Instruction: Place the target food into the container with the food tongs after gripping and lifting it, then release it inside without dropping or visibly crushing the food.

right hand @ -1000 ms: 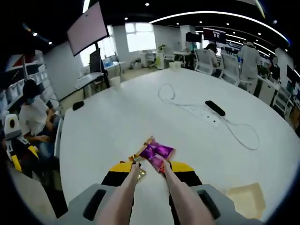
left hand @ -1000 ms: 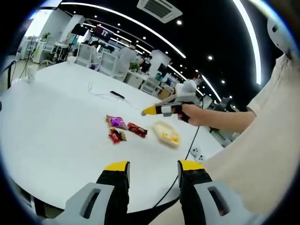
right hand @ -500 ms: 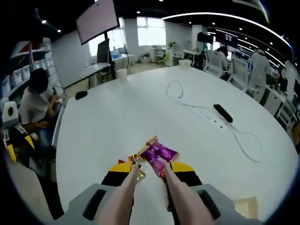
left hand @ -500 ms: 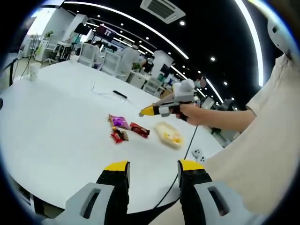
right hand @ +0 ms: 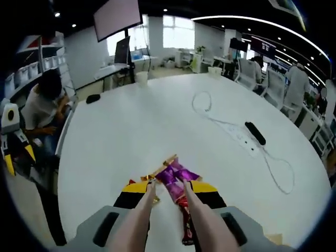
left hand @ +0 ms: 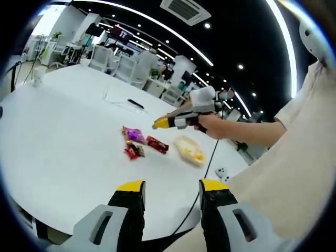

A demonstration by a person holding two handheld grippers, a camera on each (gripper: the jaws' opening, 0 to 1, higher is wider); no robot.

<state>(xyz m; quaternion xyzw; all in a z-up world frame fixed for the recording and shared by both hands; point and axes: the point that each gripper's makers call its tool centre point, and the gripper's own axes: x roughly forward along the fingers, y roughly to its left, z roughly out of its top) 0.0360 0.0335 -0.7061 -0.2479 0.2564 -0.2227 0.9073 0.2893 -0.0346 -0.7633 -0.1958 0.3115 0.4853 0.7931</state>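
1. A large round white table (right hand: pixel 131 131) stood in an open office with ceiling light strips, desks and chairs; a black power strip (right hand: pixel 255 133) with a looping white cable lay on it.
2. Purple (left hand: pixel 134 135) and red (left hand: pixel 157 144) shiny snack packets lay clustered just beside a pale yellow container (left hand: pixel 189 149).
3. The left gripper (left hand: pixel 170 185) hung above the near table edge, jaws apart and empty.
4. The right gripper (left hand: pixel 157 125) hovered over the packets, clamped on pinkish food tongs (right hand: pixel 168 220).

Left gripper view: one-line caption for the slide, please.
Right tool hovering above snack packets on the white table, yellow-filled container beside them.
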